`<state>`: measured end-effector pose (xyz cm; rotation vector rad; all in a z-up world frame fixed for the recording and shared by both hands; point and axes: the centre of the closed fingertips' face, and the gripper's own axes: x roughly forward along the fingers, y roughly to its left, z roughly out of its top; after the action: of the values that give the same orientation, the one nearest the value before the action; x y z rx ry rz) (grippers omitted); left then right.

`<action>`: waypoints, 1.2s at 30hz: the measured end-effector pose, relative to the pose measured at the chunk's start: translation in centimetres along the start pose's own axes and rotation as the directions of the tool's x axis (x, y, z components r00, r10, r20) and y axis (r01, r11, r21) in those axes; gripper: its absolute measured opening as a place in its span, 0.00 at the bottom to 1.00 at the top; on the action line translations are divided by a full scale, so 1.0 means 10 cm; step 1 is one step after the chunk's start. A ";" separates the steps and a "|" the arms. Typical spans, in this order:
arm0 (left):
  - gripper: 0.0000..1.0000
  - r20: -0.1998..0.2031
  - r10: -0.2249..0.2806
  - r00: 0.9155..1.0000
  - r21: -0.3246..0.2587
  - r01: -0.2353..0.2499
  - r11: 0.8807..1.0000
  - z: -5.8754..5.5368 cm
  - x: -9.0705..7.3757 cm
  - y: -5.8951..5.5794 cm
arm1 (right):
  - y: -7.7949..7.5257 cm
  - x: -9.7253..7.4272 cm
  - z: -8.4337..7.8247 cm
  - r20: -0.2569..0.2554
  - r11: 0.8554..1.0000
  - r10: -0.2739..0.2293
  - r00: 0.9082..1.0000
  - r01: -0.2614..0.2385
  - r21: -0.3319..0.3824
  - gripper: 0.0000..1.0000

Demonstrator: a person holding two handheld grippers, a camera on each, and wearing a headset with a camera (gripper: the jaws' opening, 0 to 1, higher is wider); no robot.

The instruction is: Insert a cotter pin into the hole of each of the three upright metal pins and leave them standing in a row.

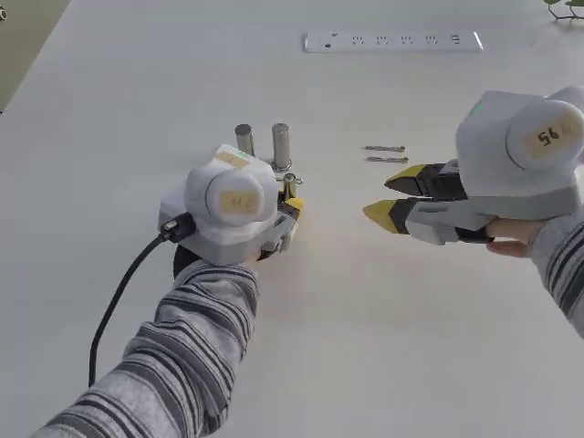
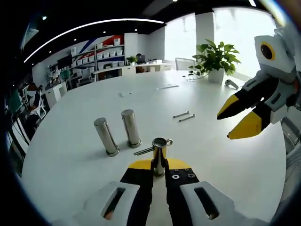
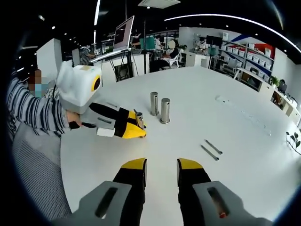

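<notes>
"Cotter pin (image 2: pixel 145 150) number one sits crosswise through the hole of the near metal pin (image 2: pixel 160 151). My left gripper (image 2: pixel 160 165) is clamped narrow, low on that pin, towards the front of the white table (image 1: pixel 109 137)."

"And your other hand?"

"My right gripper (image 3: pixel 161 165) hangs empty off to the side, jaws moderately parted. The two loose cotter pins (image 1: pixel 385 153) lie flat on the table near its tips, well apart from the two bare pins (image 1: pixel 263 141), which stand upright just behind the held one."

"So where could it bite you?"

"Letting go, I think. If I open the left jaws unevenly, the near pin could tip, and it is close enough to the bare pair to knock them. Then the pickup: those loose pins are thin and lie flat, so my jaws may skate over one or flick it away. And when I steady a bare pin with its neighbour just beside it, I could nudge the row crooked."
</notes>
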<state>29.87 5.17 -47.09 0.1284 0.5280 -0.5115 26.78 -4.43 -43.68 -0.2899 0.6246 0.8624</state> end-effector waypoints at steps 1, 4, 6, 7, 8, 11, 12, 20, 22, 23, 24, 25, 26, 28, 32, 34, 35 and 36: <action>0.05 0.001 0.009 1.000 -0.009 -0.009 1.000 0.00 -0.01 0.04 | 0.00 0.00 -0.01 0.002 1.000 -0.002 1.000 0.002 0.008 0.22; 0.05 0.009 0.019 1.000 -0.017 -0.019 1.000 0.01 -0.02 0.12 | 0.02 -0.01 -0.04 0.007 0.999 -0.010 1.000 0.010 0.041 0.22; 0.05 0.007 0.020 1.000 -0.013 -0.020 1.000 0.01 -0.02 0.16 | 0.04 -0.01 -0.07 0.002 0.999 -0.013 1.000 0.013 0.051 0.22; 0.05 0.006 0.022 1.000 -0.010 -0.022 1.000 0.00 -0.02 0.18 | 0.04 -0.02 -0.08 0.004 0.998 -0.017 1.000 0.017 0.056 0.22; 0.05 0.005 0.023 1.000 -0.006 -0.023 1.000 0.00 -0.02 0.20 | 0.05 -0.02 -0.08 0.006 0.998 -0.016 1.000 0.016 0.061 0.22; 0.05 0.004 0.029 1.000 -0.007 -0.029 1.000 -0.01 -0.04 0.25 | 0.06 -0.03 -0.10 0.007 0.997 -0.018 1.000 0.018 0.076 0.23; 0.05 -0.002 0.039 0.999 0.018 -0.039 0.999 -0.01 -0.04 0.27 | 0.04 -0.03 -0.12 0.006 0.996 -0.020 1.000 0.020 0.083 0.23; 0.05 0.014 0.025 1.000 -0.019 -0.025 1.000 -0.07 -0.04 0.28 | 0.00 -0.07 -0.16 0.014 0.990 -0.040 0.999 0.038 0.136 0.22; 0.05 0.014 0.024 1.000 -0.019 -0.024 1.000 -0.06 -0.04 0.28 | 0.00 -0.08 -0.16 0.018 0.988 -0.046 0.999 0.043 0.146 0.22; 0.05 0.014 0.026 1.000 -0.016 -0.026 1.000 -0.06 -0.04 0.28 | -0.01 -0.09 -0.17 0.019 0.987 -0.049 0.999 0.046 0.151 0.22; 0.05 0.016 0.027 1.000 -0.012 -0.027 1.000 -0.06 -0.04 0.28 | -0.01 -0.09 -0.18 0.018 0.986 -0.051 0.999 0.048 0.157 0.22; 0.05 0.017 0.027 0.999 -0.010 -0.027 1.000 -0.06 -0.04 0.28 | -0.01 -0.09 -0.18 0.016 0.986 -0.052 0.999 0.049 0.162 0.22; 0.05 0.019 0.028 0.999 -0.008 -0.028 1.000 -0.06 -0.04 0.27 | -0.03 -0.10 -0.20 0.015 0.985 -0.053 0.999 0.049 0.167 0.22; 0.05 0.020 0.027 0.999 -0.023 -0.027 0.999 -0.06 -0.04 0.28 | -0.02 -0.11 -0.22 0.015 0.984 -0.053 0.998 0.049 0.173 0.22; 0.05 0.019 0.025 1.000 -0.040 -0.024 0.999 -0.06 -0.03 0.29 | 0.02 -0.11 -0.24 0.012 0.982 -0.052 0.999 0.049 0.184 0.22; 0.06 0.017 0.027 0.999 -0.044 -0.027 0.999 -0.07 -0.03 0.29 | 0.03 -0.11 -0.24 0.009 0.981 -0.052 0.999 0.050 0.187 0.22; 0.06 0.016 0.028 0.999 -0.049 -0.027 0.998 -0.07 -0.03 0.29 | 0.03 -0.11 -0.24 0.009 0.981 -0.052 0.999 0.050 0.188 0.22; 0.06 0.015 0.028 1.000 -0.054 -0.027 0.998 -0.07 -0.03 0.29 | 0.03 -0.11 -0.24 0.009 0.980 -0.053 0.999 0.050 0.191 0.22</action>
<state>30.74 7.95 -47.56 0.0801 0.5237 -0.4710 25.02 -6.05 -44.88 -0.1264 0.6789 0.7481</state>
